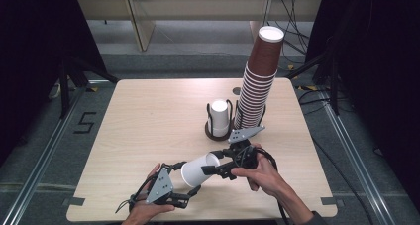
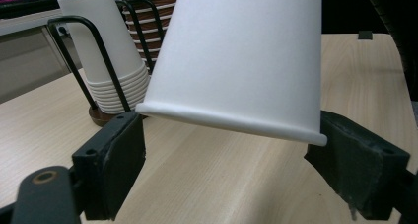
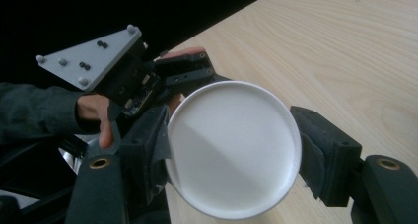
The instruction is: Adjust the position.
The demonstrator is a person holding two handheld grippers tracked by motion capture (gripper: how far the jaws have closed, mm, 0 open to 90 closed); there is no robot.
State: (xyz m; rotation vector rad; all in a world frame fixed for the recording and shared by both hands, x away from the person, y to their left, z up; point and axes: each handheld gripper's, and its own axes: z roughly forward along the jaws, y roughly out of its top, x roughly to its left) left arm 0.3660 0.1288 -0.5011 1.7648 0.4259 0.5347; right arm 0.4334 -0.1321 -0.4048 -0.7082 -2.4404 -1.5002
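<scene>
The white cup (image 1: 199, 168) lies tilted near the wire cup holder (image 1: 218, 128), clamped at its base by the right gripper (image 1: 214, 169); the left gripper (image 1: 189, 194) seems parted around its rim.

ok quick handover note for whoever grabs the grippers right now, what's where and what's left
Right gripper: shut on the white cup, gripping its base end; the cup is held on its side above the table.
Left gripper: open, one jaw on each side of the cup's rim, not pressing.
Holder: a short stack of white cups sits in one slot, a tall stack of brown cups in the slot beside it.
Done: one white cup is in hand.
Left: probably pull the left gripper clear, then place the cup wherever it belongs.
</scene>
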